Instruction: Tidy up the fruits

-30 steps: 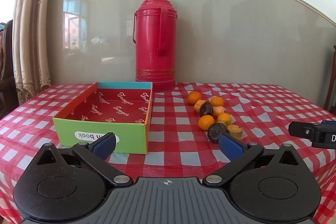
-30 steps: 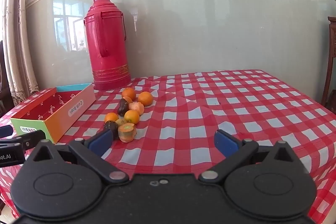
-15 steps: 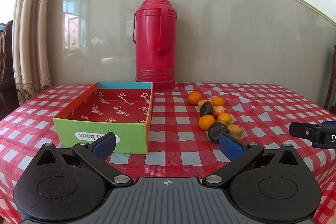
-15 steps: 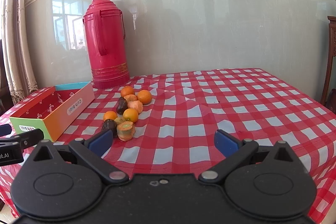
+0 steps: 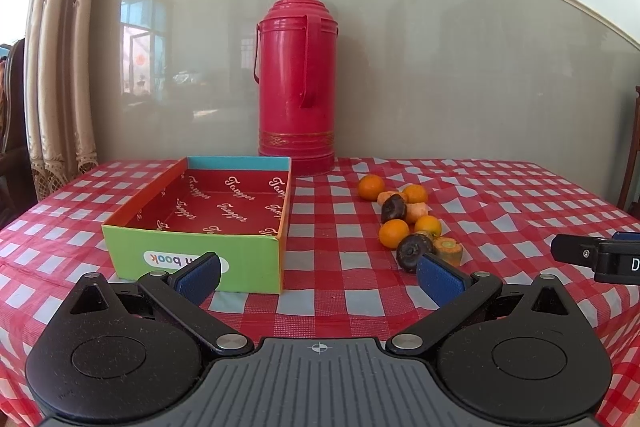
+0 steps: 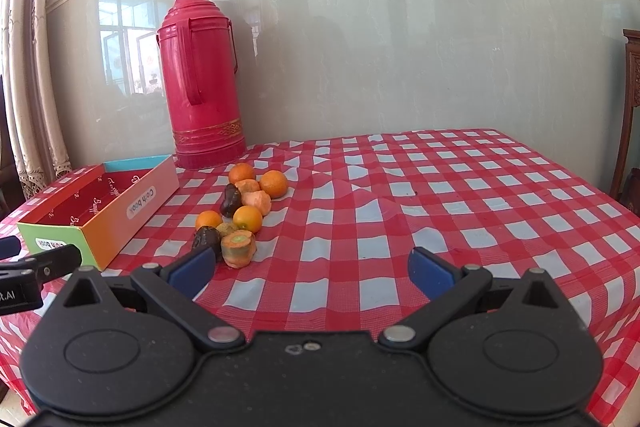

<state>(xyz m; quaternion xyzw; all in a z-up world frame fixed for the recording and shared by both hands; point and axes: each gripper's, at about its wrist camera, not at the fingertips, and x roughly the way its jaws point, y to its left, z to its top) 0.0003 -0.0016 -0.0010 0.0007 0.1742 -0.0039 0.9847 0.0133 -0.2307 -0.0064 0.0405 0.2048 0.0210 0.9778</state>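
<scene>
A cluster of small oranges (image 5: 393,233), dark fruits (image 5: 412,250) and carrot-like orange pieces (image 5: 449,249) lies on the red checked tablecloth (image 5: 340,259). It also shows in the right wrist view, with oranges (image 6: 273,183) and a dark fruit (image 6: 231,201). An open cardboard box (image 5: 200,255) with a red empty inside stands left of the fruit; it shows in the right wrist view too (image 6: 100,211). My left gripper (image 5: 318,277) is open and empty, short of the box and fruit. My right gripper (image 6: 310,267) is open and empty, right of the fruit.
A tall red thermos (image 5: 298,83) stands at the back by the wall, behind the box and fruit; it shows in the right wrist view (image 6: 200,79). Curtains (image 5: 52,67) hang at the left. A wooden chair (image 6: 630,115) stands past the table's right edge.
The right gripper has drifted slightly, so the fruit and thermos sit a little higher and closer in its view. The left gripper has hardly moved. Both stay open.
</scene>
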